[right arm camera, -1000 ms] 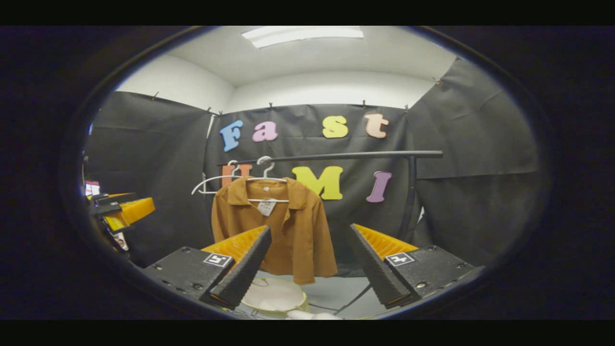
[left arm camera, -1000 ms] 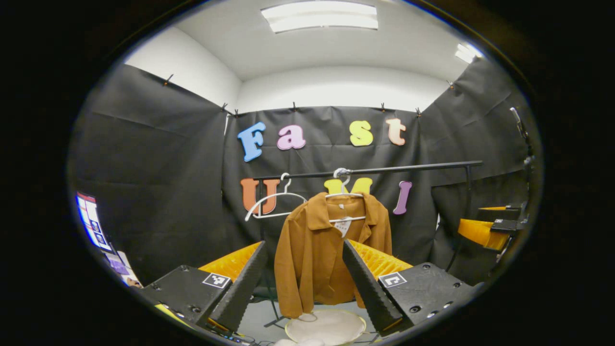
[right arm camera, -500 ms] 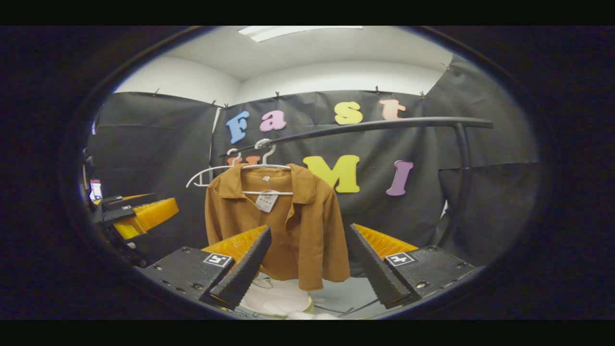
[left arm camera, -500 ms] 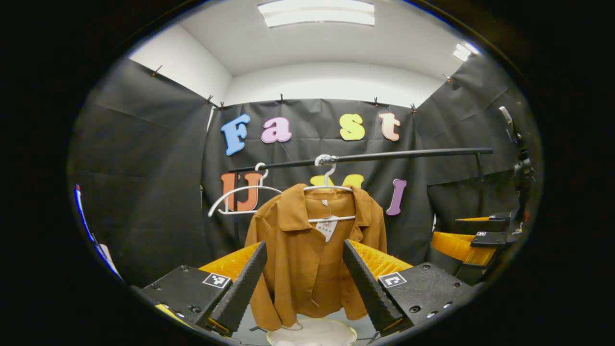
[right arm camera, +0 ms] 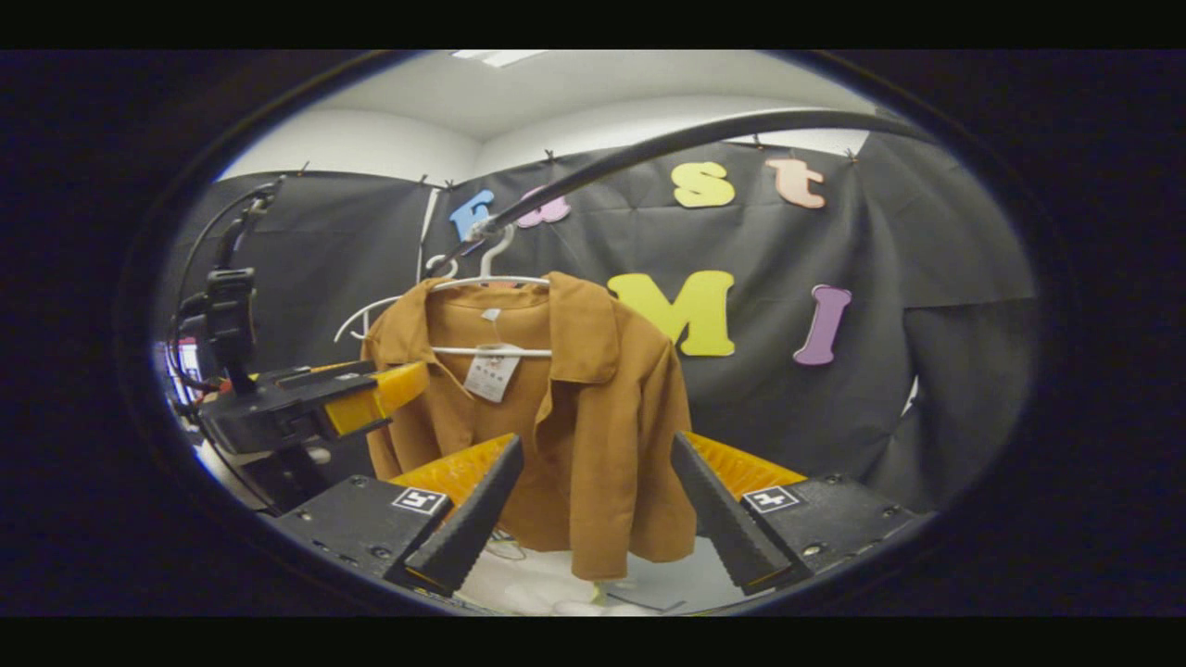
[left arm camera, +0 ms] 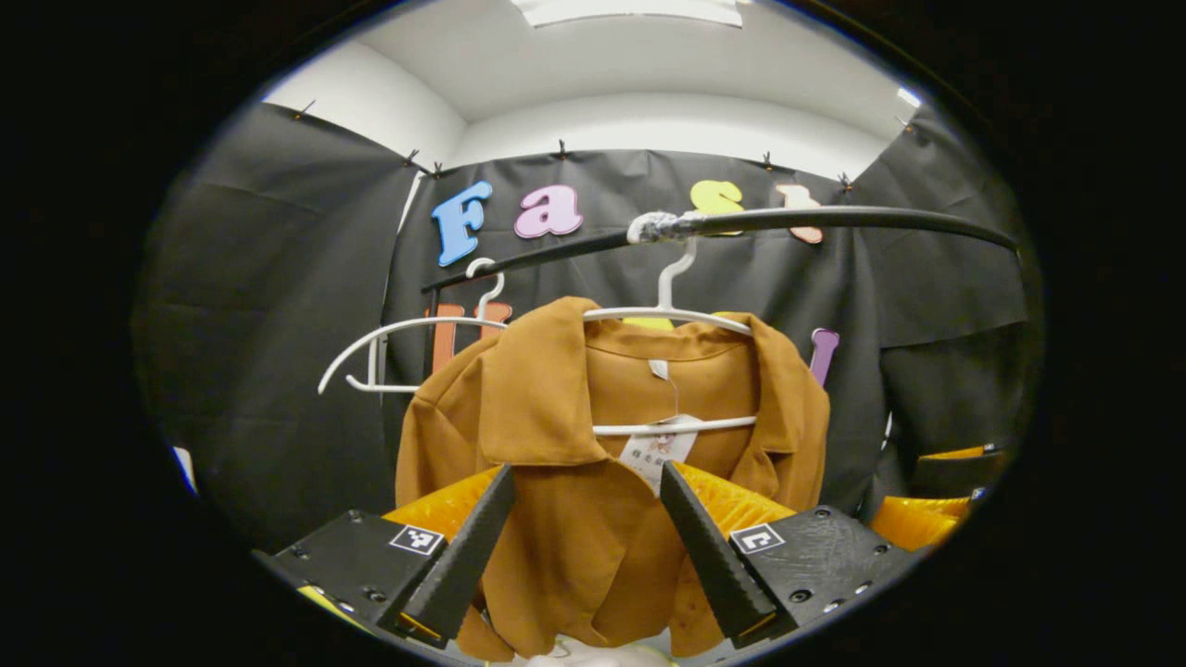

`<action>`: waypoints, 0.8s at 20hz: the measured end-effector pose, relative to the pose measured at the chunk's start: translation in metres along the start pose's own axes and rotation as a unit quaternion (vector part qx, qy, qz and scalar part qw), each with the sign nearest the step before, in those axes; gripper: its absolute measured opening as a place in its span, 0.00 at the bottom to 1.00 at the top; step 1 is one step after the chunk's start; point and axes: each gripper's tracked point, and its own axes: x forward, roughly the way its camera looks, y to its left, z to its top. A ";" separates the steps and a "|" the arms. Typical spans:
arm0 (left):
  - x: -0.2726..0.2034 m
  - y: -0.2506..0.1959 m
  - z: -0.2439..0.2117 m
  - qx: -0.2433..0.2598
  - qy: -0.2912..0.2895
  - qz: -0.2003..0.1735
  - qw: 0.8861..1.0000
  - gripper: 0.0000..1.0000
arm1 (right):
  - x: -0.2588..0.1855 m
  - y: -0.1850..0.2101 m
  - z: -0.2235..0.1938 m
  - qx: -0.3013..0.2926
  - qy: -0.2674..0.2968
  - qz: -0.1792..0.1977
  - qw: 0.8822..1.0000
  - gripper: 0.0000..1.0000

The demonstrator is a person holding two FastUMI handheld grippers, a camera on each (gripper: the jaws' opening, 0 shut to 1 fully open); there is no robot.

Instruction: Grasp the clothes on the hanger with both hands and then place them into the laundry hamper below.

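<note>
- Brown shirt [left arm camera: 593, 482] hangs on a white hanger [left arm camera: 669, 315], whose hook sits over a black rail [left arm camera: 834, 220] in front of the black cloth wall.
- In the left gripper view the shirt is close and fills the space between the left tongs [left arm camera: 586, 547]; its collar lies open and a paper tag [left arm camera: 656, 454] dangles below the hanger's lower bar.
- The left tongs are spread wide, one black ridged finger [left arm camera: 468, 551] on each side of the shirt front; whether either finger touches the cloth cannot be told.
- A second, bare white hanger [left arm camera: 389, 347] hangs on the rail just to the left of the shirt in that view.
- In the right gripper view the shirt [right arm camera: 593, 435] hangs left of centre, with one sleeve falling between the right tongs [right arm camera: 593, 523].
- The right tongs are also spread apart and pinch nothing; the sleeve hangs beyond the fingertips.
- The left tongs [right arm camera: 371, 398] show at the left of the right gripper view, orange and black, beside the shirt's far shoulder, with a black cable looping above them.
- Part of the right tongs [left arm camera: 936, 509] shows at the right edge of the left gripper view, low beside the shirt.
- A pale, whitish hamper [right arm camera: 528, 588] shows under the shirt's hem at the bottom of the right gripper view, partly hidden by the fingers.
</note>
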 end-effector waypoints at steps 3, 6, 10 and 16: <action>0.029 -0.001 -0.004 -0.022 0.007 0.009 1.000 1.00 | 0.021 -0.001 -0.003 0.001 0.008 0.013 1.000 1.00; 0.045 0.009 -0.007 -0.020 0.006 0.033 0.999 0.98 | 0.025 0.002 -0.004 0.004 0.010 0.024 1.000 1.00; 0.056 0.019 -0.013 -0.006 0.009 0.049 0.999 0.99 | 0.052 0.002 0.004 0.011 0.007 0.029 1.000 1.00; 0.056 0.035 -0.021 0.041 0.014 0.068 0.997 0.99 | 0.097 0.027 0.019 0.034 -0.002 0.042 0.999 1.00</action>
